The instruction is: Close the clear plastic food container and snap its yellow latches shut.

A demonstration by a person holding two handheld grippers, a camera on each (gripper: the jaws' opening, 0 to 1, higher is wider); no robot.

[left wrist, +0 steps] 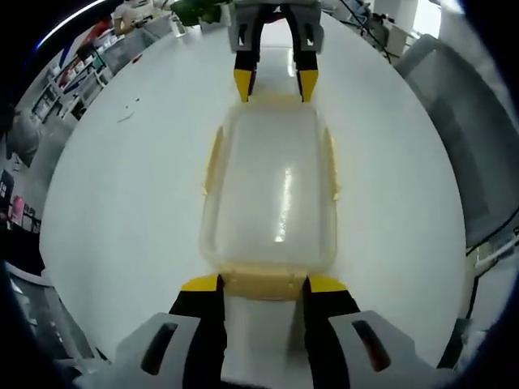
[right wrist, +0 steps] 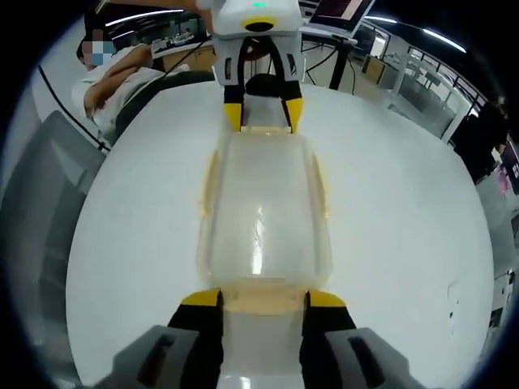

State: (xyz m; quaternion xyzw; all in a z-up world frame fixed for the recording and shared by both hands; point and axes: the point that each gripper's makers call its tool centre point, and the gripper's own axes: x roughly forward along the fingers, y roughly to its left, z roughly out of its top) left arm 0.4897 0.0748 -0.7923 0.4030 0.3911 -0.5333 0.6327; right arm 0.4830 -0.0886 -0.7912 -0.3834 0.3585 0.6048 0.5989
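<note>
The clear plastic container [left wrist: 272,186] lies lengthwise on the white table with its lid on. Yellow side latches [left wrist: 212,162] flare outward along both long edges. My left gripper [left wrist: 262,284] stands open at the near short end, its yellow-tipped jaws on either side of the yellow end latch [left wrist: 261,282]. At the far short end my right gripper [left wrist: 276,83] is open too, its jaws flanking that end. From the right gripper view, the container [right wrist: 261,207] stretches away from my right gripper [right wrist: 263,298], whose jaws straddle an end latch [right wrist: 263,296], toward the left gripper [right wrist: 261,113].
The round white table [left wrist: 122,203] has bare surface all around the container. A grey chair [left wrist: 474,138] stands by its edge. A seated person [right wrist: 130,81] is at the table's far side, with another grey chair [right wrist: 49,203] nearby. Shelves and clutter [left wrist: 89,65] line the room.
</note>
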